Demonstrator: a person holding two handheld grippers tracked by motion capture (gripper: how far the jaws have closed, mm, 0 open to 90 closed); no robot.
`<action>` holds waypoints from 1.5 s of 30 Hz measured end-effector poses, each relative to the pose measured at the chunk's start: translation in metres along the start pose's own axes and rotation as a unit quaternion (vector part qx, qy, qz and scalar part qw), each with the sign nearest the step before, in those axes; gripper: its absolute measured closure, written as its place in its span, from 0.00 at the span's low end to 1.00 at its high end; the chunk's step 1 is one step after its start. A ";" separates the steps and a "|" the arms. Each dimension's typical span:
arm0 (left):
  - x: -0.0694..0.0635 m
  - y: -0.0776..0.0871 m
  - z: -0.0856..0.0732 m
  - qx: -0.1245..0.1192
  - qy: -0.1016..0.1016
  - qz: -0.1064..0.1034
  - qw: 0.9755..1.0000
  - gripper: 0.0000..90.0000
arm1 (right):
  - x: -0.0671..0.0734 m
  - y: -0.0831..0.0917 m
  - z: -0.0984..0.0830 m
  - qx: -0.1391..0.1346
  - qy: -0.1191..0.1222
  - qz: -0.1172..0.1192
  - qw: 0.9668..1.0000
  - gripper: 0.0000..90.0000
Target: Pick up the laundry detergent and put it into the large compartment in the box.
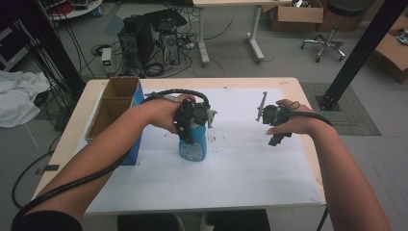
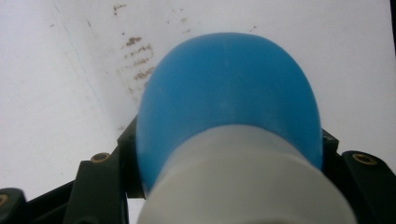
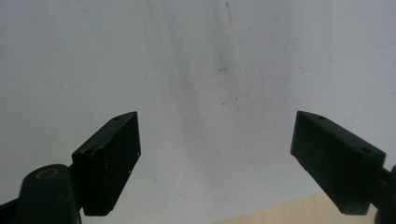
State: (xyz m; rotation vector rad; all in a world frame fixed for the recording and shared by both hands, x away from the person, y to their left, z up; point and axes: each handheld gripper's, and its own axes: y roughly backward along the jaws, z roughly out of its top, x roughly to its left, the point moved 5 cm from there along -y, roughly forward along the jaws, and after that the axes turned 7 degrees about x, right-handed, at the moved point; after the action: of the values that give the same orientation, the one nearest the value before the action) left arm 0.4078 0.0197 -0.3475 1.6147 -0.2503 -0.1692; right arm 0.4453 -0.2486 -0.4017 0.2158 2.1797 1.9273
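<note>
A blue bottle (image 1: 193, 148) with a white neck stands upright on the white sheet (image 1: 240, 168), left of the table's middle. My left gripper (image 1: 191, 126) comes down on it from above and is shut on its upper part. In the left gripper view the bottle (image 2: 229, 93) sits right in front of the camera, with the black jaws pressed against both its sides at the shoulder. My right gripper (image 1: 277, 138) hangs to the right, over bare sheet. Its jaws stand wide apart in the right gripper view (image 3: 217, 149), with nothing between them.
An open cardboard box (image 1: 113, 103) with two compartments and a blue side lies along the table's left edge, close to my left forearm. The sheet (image 2: 56, 93) has small brown smudges beyond the bottle. Floor clutter, cables and a stool lie past the far edge.
</note>
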 end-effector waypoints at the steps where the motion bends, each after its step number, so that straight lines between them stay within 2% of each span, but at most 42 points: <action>1: 0.000 0.000 0.000 0.005 0.002 -0.002 1.000 0.42 | 0.000 0.000 0.000 0.001 0.001 -0.001 1.000 0.18; 8: 0.000 0.001 0.004 0.025 0.017 -0.006 1.000 0.44 | 0.000 0.000 0.003 -0.001 0.003 -0.001 1.000 0.18; 10: 0.000 0.001 0.005 0.028 0.031 -0.007 0.999 0.44 | 0.001 0.000 0.003 -0.002 0.004 -0.001 1.000 0.18; 15: -0.004 0.002 0.006 0.036 0.042 -0.001 0.998 0.44 | 0.002 0.001 0.003 -0.004 0.002 0.000 1.000 0.18; 21: -0.009 0.015 0.003 0.028 0.063 -0.018 0.997 0.44 | 0.004 0.004 0.003 -0.007 0.007 -0.001 1.000 0.18; 26: -0.012 0.038 -0.003 0.022 0.110 -0.028 0.993 0.44 | 0.006 0.006 0.003 -0.008 0.010 -0.002 1.000 0.18; 30: -0.015 0.061 -0.008 0.019 0.153 -0.034 0.987 0.44 | 0.008 0.009 0.004 -0.009 0.014 -0.005 1.000 0.18; 32: -0.015 0.072 -0.011 0.018 0.179 -0.038 0.983 0.44 | 0.009 0.010 0.005 -0.011 0.016 -0.005 1.000 0.18; 34: -0.015 0.082 -0.015 0.017 0.206 -0.042 0.977 0.44 | 0.010 0.011 0.006 -0.012 0.018 -0.007 1.000 0.18; 36: -0.014 0.092 -0.019 0.017 0.236 -0.047 0.970 0.44 | 0.010 0.013 0.007 -0.014 0.022 -0.007 1.000 0.18; 39: -0.014 0.104 -0.026 0.019 0.270 -0.047 0.961 0.44 | 0.011 0.015 0.008 -0.013 0.024 -0.011 1.000 0.18; 40: -0.013 0.106 -0.028 0.021 0.277 -0.048 0.959 0.44 | 0.011 0.015 0.008 -0.016 0.024 -0.009 1.000 0.18; 41: -0.012 0.112 -0.033 0.026 0.292 -0.044 0.955 0.44 | 0.012 0.016 0.008 -0.017 0.025 -0.010 0.999 0.18; 42: -0.012 0.112 -0.033 0.026 0.292 -0.044 0.955 0.44 | 0.012 0.016 0.008 -0.017 0.025 -0.010 0.999 0.18; 44: -0.012 0.118 -0.037 0.028 0.310 -0.042 0.949 0.44 | 0.012 0.016 0.008 -0.015 0.027 -0.012 0.999 0.18; 45: -0.012 0.123 -0.040 0.031 0.321 -0.041 0.946 0.44 | 0.012 0.015 0.008 -0.018 0.026 -0.011 0.999 0.18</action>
State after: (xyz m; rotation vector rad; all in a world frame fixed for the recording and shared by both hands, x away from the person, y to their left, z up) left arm 0.3994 0.0560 -0.2232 1.6552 0.3186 0.3067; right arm 0.4351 -0.2363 -0.3882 0.1359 2.1691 1.9800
